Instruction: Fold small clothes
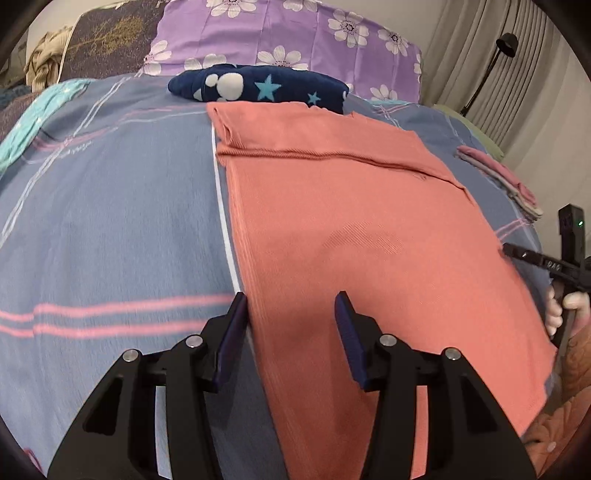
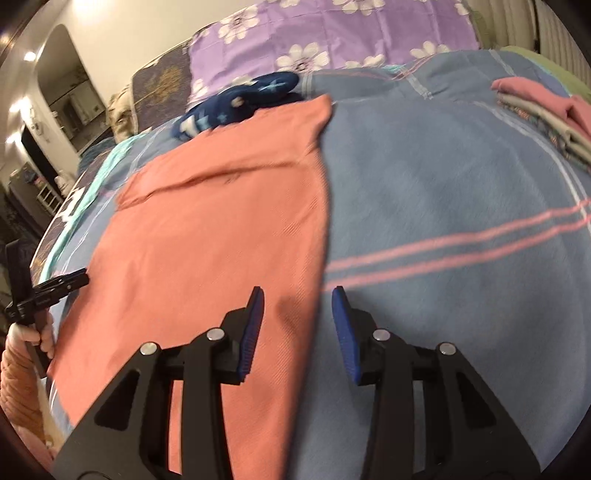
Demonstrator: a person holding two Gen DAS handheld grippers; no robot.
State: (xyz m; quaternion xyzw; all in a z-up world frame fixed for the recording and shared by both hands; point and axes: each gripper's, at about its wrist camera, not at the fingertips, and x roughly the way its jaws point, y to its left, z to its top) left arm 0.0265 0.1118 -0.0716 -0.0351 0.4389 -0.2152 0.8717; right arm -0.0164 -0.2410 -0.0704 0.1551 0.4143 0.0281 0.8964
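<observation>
A salmon-orange garment (image 1: 351, 229) lies flat on the blue checked bedspread (image 1: 110, 221), its far end folded over in a band. My left gripper (image 1: 291, 299) hovers open over the garment's near left edge, nothing between its blue pads. In the right wrist view the same garment (image 2: 221, 229) spreads to the left. My right gripper (image 2: 297, 293) stands open over its near right edge, empty. Each gripper shows in the other's view at the frame edge: the right one (image 1: 543, 262) and the left one (image 2: 55, 286), each held by a hand.
A navy garment with stars (image 1: 258, 86) lies at the garment's far end, before a purple flowered pillow (image 1: 288, 33). A stack of folded clothes (image 2: 546, 107) sits on the bedspread (image 2: 443, 184) to the right. A black lamp (image 1: 491, 70) and curtains stand at the far right.
</observation>
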